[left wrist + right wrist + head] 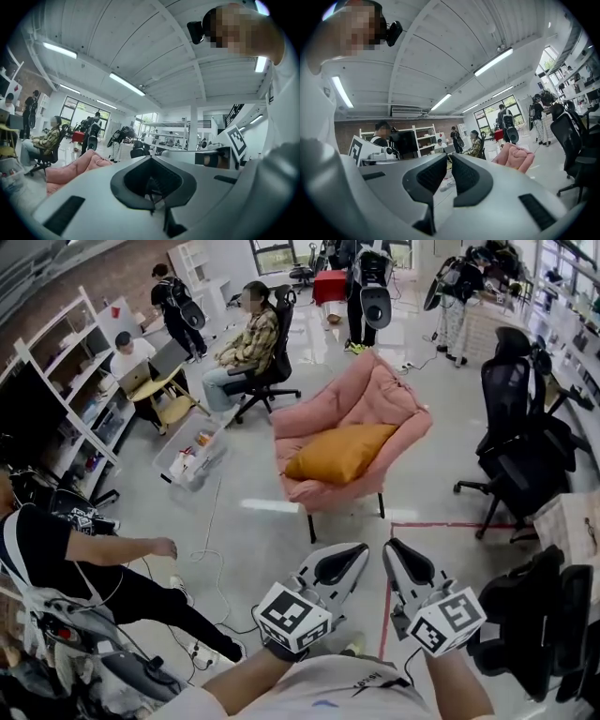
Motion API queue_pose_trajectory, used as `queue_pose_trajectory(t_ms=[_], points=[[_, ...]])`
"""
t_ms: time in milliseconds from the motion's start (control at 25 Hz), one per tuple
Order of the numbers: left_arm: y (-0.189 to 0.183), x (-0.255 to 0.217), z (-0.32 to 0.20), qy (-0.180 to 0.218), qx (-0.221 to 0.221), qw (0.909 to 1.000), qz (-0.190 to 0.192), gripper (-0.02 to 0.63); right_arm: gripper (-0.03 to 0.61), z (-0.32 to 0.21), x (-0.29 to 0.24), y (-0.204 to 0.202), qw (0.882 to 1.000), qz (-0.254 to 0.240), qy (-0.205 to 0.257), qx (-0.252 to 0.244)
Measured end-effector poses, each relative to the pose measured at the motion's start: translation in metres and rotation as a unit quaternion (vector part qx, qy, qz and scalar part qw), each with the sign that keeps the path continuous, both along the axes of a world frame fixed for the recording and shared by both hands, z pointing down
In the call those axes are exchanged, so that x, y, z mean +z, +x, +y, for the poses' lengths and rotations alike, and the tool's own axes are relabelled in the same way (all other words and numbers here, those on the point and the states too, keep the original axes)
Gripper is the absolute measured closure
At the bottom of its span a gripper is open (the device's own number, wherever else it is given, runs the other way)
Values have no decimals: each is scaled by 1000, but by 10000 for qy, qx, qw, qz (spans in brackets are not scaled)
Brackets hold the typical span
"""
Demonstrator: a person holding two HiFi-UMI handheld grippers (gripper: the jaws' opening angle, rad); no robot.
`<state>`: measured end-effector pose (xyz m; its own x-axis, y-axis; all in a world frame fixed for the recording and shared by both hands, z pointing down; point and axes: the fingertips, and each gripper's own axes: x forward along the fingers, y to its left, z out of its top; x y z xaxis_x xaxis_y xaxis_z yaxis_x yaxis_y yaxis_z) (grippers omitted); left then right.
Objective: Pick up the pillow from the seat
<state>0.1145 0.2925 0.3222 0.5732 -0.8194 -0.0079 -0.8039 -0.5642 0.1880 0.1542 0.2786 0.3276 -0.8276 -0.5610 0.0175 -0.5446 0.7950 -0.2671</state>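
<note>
Two claws hang side by side low in the head view, close to the person's body, both pointing level toward the pink seat [380, 390] across a stretch of open floor. The left claw [359, 552] has its jaws pressed together on nothing. The right claw [394, 547] shows at most a hairline slit between its pads in its own view, also with nothing in it. The orange pillow [342, 452] lies on the seat's cushion, well apart from both claws and almost straight ahead, a shade left of the line between them. That makes the left claw look marginally nearer, though the difference is slight. The pillow's long axis runs across the seat, from its low left corner up toward the right side, roughly crosswise to the line of approach, with one long edge facing the claws. Neither gripper view shows the pillow, only the seat's pink back. The coming move looks like a walk forward with jaws parting, and a bite across that near edge should serve better than one along the length.
</note>
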Motion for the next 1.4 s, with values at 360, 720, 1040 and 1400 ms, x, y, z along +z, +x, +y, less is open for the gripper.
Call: queue_pose_trajectory(t_ms=[360, 720, 1040, 1400], points=[[5, 7, -13, -51, -148, 9998, -101, 603, 531, -18, 12, 8, 9996, -160, -208, -78], [-27, 14, -52, -49, -284, 9995, -106, 603, 491, -59, 25, -20, 9990, -103, -430, -63], [-85, 29, -132, 86, -210, 9993, -303, 603, 478, -138, 41, -76, 9980, 44, -608, 135], [-158, 41, -234, 98, 159, 9992, -364, 603, 436, -248, 59, -138, 9920, -24, -1042, 717]])
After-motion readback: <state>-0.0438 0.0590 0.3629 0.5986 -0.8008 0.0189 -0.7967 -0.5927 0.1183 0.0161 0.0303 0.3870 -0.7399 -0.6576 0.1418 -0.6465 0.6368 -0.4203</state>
